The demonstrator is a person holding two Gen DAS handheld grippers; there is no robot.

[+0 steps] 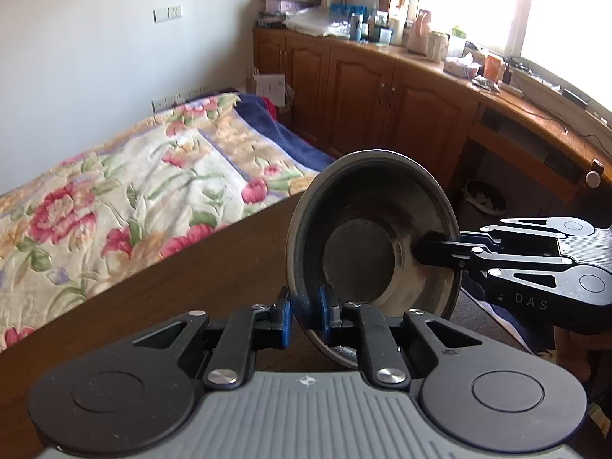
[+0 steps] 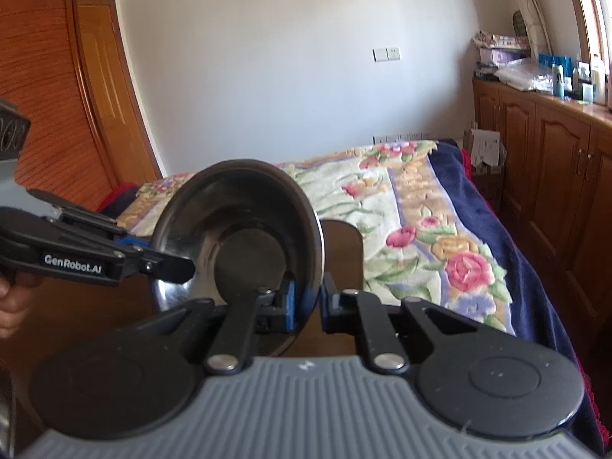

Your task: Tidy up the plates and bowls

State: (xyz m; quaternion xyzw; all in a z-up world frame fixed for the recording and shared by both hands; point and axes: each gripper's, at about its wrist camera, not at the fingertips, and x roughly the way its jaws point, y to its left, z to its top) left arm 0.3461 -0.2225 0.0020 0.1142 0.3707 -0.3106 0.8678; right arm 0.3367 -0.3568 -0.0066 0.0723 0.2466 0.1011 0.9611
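**Both claws clamp one steel bowl above the wooden table**

Ribbed grey plastic and two round black pivot discs fill the bottom of each wrist view, and just beyond them the blue-padded fingers close on metal. From the left wrist, the left claw (image 1: 305, 311) is clenched on the lower rim of a steel bowl (image 1: 367, 237), one pad against the outer wall and one inside. The bowl is tipped on edge, its hollow facing the camera, and it is held up over the dark wooden table (image 1: 183, 271). The right claw (image 1: 432, 252) reaches in from the right of that view and pinches the opposite rim, one black finger lying against the inner wall.

From the right wrist, the right claw (image 2: 308, 304) grips the rim of the same bowl (image 2: 237, 225), while the left claw (image 2: 174, 266) comes in from the left with its finger inside the bowl. A hand (image 2: 11, 302) holding that tool is cut off at the frame edge.

The bowl is round, with a flat dull base, a flared polished wall and a thin rolled rim. Its lowest edge is hidden behind the fingers in both views. Behind it lies a flower-patterned quilt (image 1: 126, 187) on a bed, with wooden cabinets (image 1: 359, 88) under a cluttered counter whose small items are too tiny to name.
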